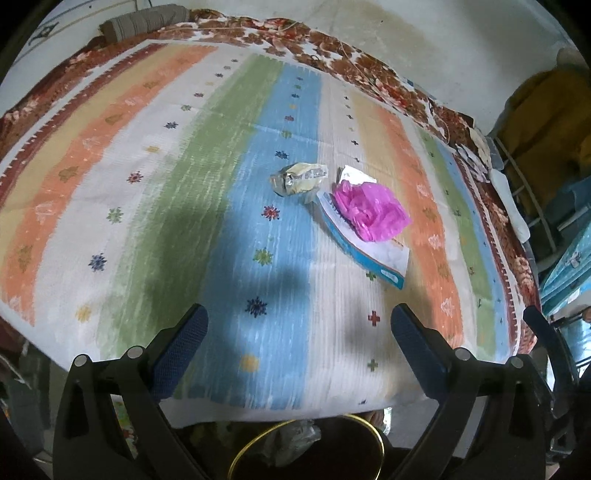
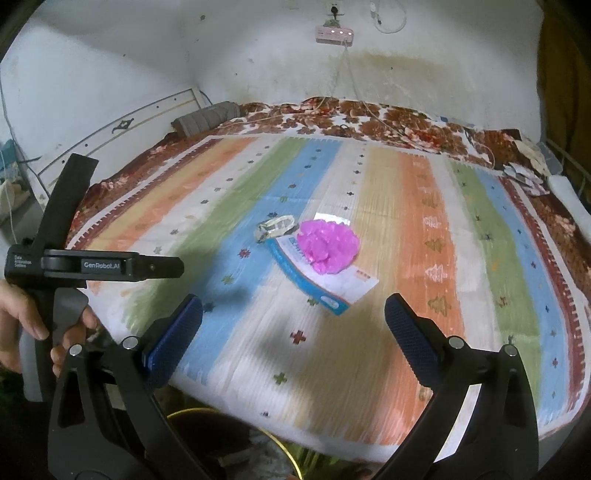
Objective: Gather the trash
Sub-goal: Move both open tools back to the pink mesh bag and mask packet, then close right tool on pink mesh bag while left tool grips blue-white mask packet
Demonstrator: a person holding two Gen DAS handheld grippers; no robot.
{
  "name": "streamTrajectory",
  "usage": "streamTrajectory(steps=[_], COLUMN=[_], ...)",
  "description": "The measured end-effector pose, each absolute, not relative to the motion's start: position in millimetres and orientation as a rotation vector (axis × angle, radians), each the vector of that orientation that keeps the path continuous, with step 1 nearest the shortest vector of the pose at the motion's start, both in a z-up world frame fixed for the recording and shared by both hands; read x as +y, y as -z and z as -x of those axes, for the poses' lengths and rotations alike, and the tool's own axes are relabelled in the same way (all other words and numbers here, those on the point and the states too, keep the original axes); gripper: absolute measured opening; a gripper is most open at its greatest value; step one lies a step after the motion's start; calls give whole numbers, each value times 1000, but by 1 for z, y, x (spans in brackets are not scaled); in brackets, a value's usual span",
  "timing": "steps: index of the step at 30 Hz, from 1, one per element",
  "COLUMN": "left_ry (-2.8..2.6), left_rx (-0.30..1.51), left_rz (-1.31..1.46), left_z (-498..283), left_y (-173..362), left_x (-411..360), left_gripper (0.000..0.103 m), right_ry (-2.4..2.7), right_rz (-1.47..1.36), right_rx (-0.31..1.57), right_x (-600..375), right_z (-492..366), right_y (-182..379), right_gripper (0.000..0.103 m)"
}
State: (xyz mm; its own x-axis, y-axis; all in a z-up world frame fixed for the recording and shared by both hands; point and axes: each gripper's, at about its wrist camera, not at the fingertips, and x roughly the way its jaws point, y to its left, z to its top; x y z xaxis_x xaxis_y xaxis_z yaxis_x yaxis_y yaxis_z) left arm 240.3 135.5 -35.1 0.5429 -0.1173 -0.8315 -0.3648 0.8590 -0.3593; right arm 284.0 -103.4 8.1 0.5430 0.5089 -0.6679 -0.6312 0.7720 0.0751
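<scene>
A crumpled pink plastic bag (image 1: 371, 210) (image 2: 328, 246) lies on a flat blue-and-white paper package (image 1: 373, 254) (image 2: 325, 280) in the middle of the striped bed cover (image 1: 184, 206) (image 2: 424, 258). A crumpled yellowish-silver wrapper (image 1: 299, 178) (image 2: 275, 227) lies just left of them. My left gripper (image 1: 299, 332) is open and empty, above the bed's near edge. My right gripper (image 2: 293, 325) is open and empty too, short of the package. The left gripper's body (image 2: 92, 266), held by a hand, shows at the left of the right wrist view.
A dark bin with a gold rim (image 1: 306, 446) (image 2: 229, 435) stands below the bed's near edge with some trash inside. A rolled grey cloth (image 2: 207, 120) lies at the bed's far left. Clutter (image 1: 476, 155) sits at the bed's right edge. A wall with a power strip (image 2: 334, 35) stands behind.
</scene>
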Motion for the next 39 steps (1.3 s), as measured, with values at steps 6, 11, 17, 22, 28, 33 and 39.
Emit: streamTrajectory(steps=[6,11,17,22,28,33,39], left_ry=[-129,-96,-56,-30,-26,-29,-3], left_rx=[994,983,983,980,994,998,973], left_rz=[553,560,601,607,647,684,720], left_z=[-258,-273,-291,-304,-320,-332,-341], left_y=[47,56,71,79,92,103,113], left_x=[145,152,160,161,165,169,177], left_gripper=[97,97,96,96,91,87,80], right_ry=[-676,-670,-670,-665,-664,-655,-652], right_rz=[206,189,196,200,229,211,196], right_rx=[729,744,747,773,774,792,803], right_x=[-92,-86,-81,-75,-66,-58,-51], right_z=[-303,-321,-339,-356,-371,-388,-409], right_y=[4,14,27,44,58,67,71], right_gripper=[94,94,94,94,94,94,91])
